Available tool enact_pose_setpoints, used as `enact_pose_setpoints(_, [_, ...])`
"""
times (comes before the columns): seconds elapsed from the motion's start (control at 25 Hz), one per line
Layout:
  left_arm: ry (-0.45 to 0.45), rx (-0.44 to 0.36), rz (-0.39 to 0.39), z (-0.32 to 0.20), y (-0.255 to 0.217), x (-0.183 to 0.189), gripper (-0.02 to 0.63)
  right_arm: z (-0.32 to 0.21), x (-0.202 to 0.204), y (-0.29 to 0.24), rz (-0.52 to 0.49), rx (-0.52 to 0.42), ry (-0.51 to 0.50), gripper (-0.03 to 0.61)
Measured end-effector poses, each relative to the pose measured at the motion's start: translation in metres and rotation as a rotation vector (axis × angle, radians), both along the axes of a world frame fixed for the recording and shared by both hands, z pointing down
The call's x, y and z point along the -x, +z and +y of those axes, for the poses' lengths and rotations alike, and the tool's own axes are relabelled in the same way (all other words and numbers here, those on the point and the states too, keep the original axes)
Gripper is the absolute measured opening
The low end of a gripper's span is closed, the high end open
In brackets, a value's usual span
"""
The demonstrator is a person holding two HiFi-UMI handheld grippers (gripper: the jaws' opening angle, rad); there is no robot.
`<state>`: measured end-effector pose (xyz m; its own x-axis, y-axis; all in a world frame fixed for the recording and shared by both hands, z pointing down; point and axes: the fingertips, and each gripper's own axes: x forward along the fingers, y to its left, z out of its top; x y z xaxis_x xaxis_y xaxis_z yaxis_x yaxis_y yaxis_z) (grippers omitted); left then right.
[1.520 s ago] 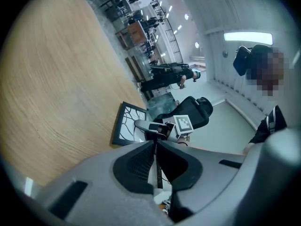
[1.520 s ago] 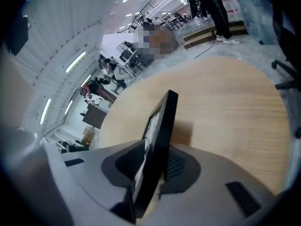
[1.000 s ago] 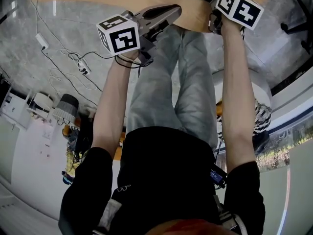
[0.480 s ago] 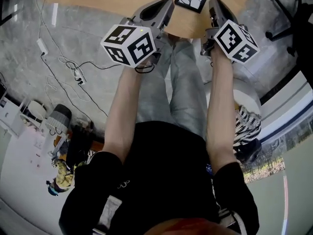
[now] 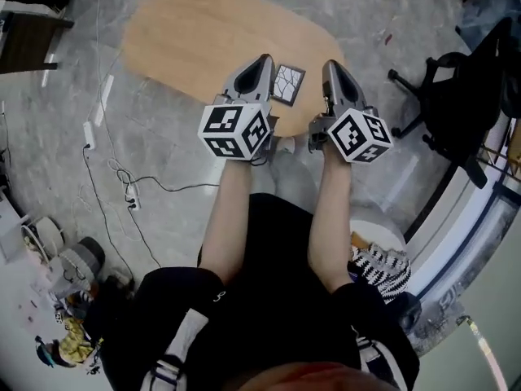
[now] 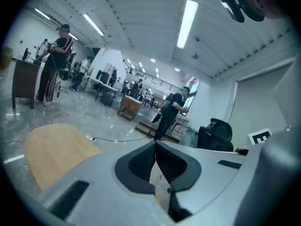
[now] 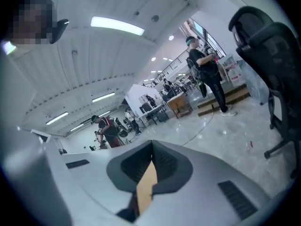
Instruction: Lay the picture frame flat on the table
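Frame (image 5: pixel 287 85) is lying flat on the wooden table (image 5: pixel 191 35), close to the table's near edge, with its pattern of thin black lines facing up. In the head view it is showing between the tips of the two grippers, and neither of them is holding it.

The left gripper (image 5: pixel 264 58) is staying above the table edge. In the left gripper view its jaws (image 6: pixel 155 144) are standing together, the dark pads are meeting at the tips, and nothing is gripped between them. The right gripper (image 5: pixel 332 63) is beside it, at about the same level. In the right gripper view its jaws (image 7: pixel 152 145) are also closed tip to tip and are holding nothing; only a strip of wood colour is showing through the slit behind the tips.

A black chair (image 5: pixel 464 96) is standing on the floor to the right of the table, and cables (image 5: pixel 122 182) are lying on the floor to the left. People (image 6: pixel 171 109) are standing far in the hall.
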<state>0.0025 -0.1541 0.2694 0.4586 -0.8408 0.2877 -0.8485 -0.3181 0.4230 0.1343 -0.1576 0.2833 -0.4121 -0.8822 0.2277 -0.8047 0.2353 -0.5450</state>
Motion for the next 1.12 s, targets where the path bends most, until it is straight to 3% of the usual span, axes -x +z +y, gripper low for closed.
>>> enact_pose_setpoints(0.2, [-0.028,-0.111,-0.001,-0.079,-0.006,-0.004,0.009,-0.074,0.007,-0.017,0.102,-0.135,-0.072,0.011])
enact_pose_setpoints(0.48, [-0.076,-0.252,-0.054,-0.127,-0.077,-0.012,0.009,-0.122,0.000,-0.086,0.242,-0.276,-0.107,0.011])
enact_pose_setpoints(0.92, [-0.090,-0.354,-0.167,-0.116,-0.117,-0.032,0.009,-0.114,-0.032,-0.118,0.299,-0.358,-0.061,0.011])
enact_pose_setpoints(1.12, [-0.084,-0.333,-0.175,-0.138,-0.093,-0.024,0.009,-0.137,-0.029,-0.096,0.308,-0.329,-0.052,0.011])
